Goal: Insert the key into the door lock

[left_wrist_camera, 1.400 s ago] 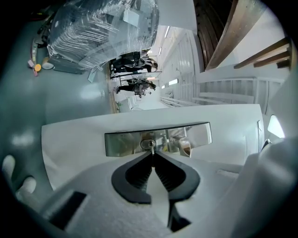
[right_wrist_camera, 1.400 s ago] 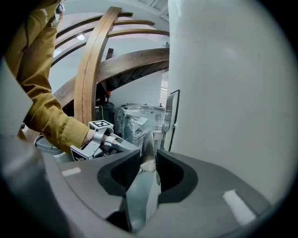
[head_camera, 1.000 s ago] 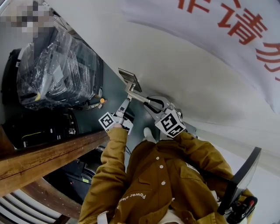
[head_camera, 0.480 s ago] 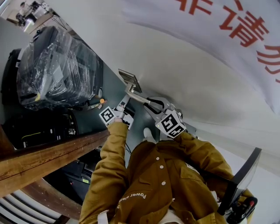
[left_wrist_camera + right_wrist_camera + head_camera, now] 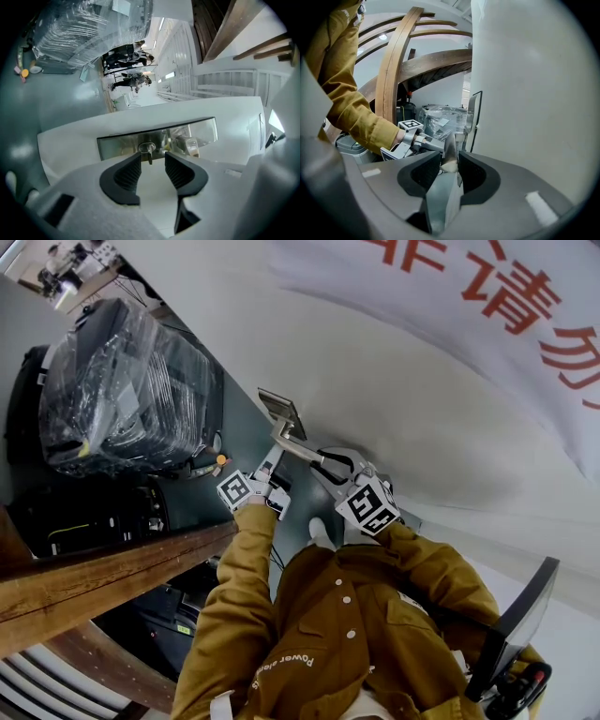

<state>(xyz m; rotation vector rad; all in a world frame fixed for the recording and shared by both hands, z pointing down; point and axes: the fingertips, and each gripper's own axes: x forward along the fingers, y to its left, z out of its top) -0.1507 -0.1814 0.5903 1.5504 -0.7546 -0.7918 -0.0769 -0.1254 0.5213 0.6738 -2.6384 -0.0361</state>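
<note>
Since a second earlier, the left tool [image 5: 271, 463] had edged a little closer to the lock plate [image 5: 280, 409]. The key [image 5: 149, 154] stuck out of that shiny plate and hung in the gap just ahead of the left tool's tips. That tool's jaws stood apart, with space on both sides of the key. Just beside the plate, the metal door handle [image 5: 302, 450] ran between the jaws of the right tool [image 5: 323, 465], which were clamped tight on it. Plate and handle both sat on a white door [image 5: 394, 390]. The person's mustard sleeves [image 5: 239, 596] reached up to the two tools. Farther off were a bundle wrapped in clear plastic [image 5: 122, 381], a wooden handrail [image 5: 103, 582], and a white banner with red characters [image 5: 506, 296].
</note>
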